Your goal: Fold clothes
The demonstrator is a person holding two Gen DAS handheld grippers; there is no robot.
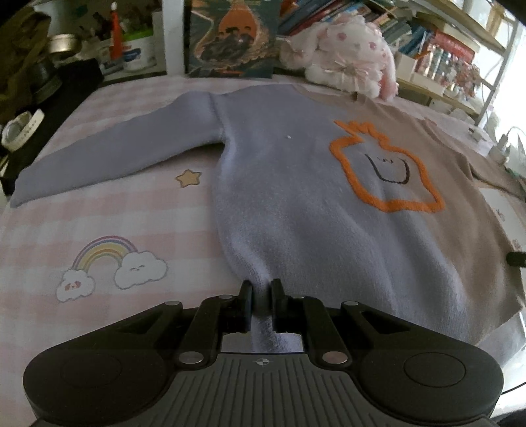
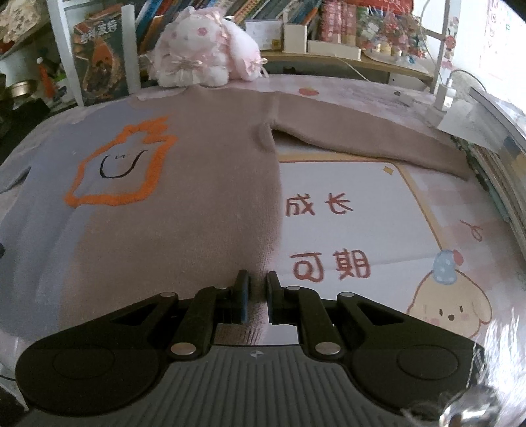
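Note:
A two-tone sweater lies flat on the table, lavender on its left half and tan on its right half, with an orange outlined figure on the chest. Both sleeves spread outward, the lavender one to the left and the tan one to the right. My left gripper is shut on the sweater's lavender hem corner. My right gripper is shut on the tan hem corner. The cloth bunches up between each pair of fingers.
A pink checked table mat with rainbow and cloud prints lies under the sweater. A pink plush toy sits just beyond the collar. Books and shelves line the back; a charger and cable lie at the far right.

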